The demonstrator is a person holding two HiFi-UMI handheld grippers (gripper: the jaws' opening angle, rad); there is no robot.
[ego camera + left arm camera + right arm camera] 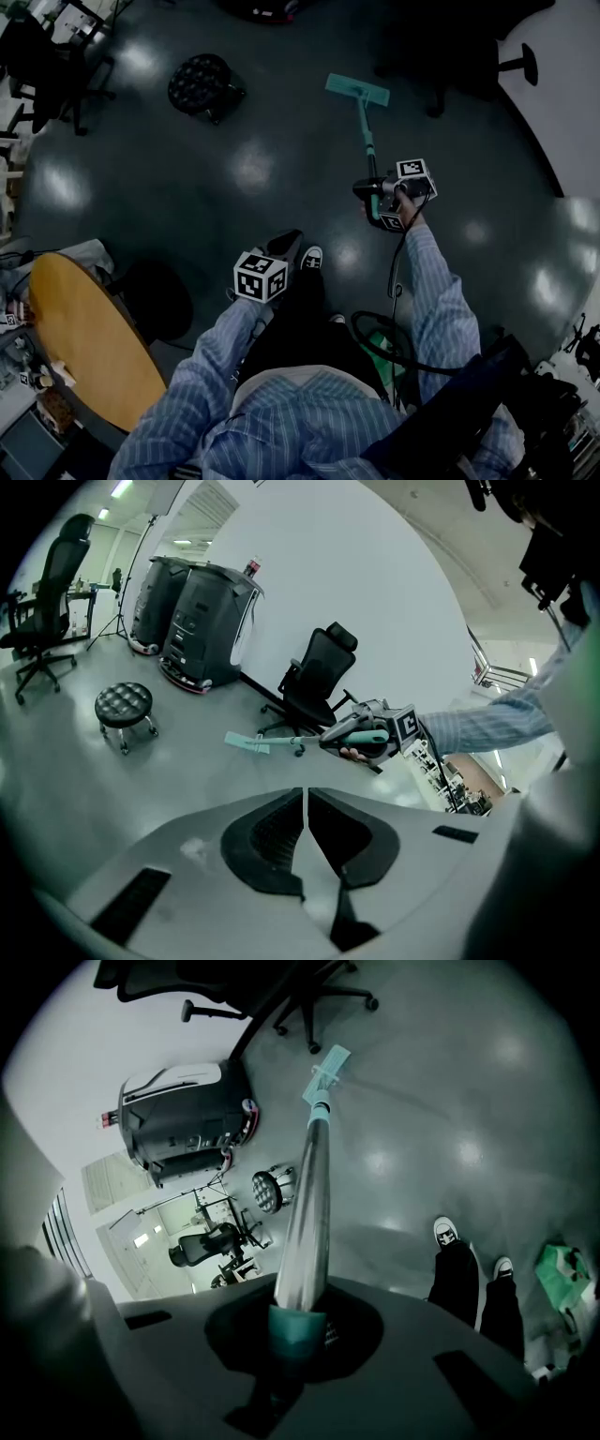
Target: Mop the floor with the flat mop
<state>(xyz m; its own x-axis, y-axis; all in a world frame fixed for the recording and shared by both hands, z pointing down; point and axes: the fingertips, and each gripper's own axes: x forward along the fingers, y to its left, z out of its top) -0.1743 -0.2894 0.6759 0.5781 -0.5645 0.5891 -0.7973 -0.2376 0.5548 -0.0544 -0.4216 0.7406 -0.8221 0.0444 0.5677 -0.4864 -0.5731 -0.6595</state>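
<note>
Nearest us, the left gripper (306, 836) hangs close to the body, jaws pressed together on nothing. The right gripper (298, 1330) clamps the mop (365, 127) by its handle end, with the pad flat on the floor (234, 178) ahead. We judge this mid-stroke. Next: draw the pad across with even pressure.

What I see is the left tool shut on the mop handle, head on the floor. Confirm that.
Wrong tool. The right tool is shut on the mop handle, as the right gripper view shows; the left tool is shut and empty. The head is on the floor.
</note>
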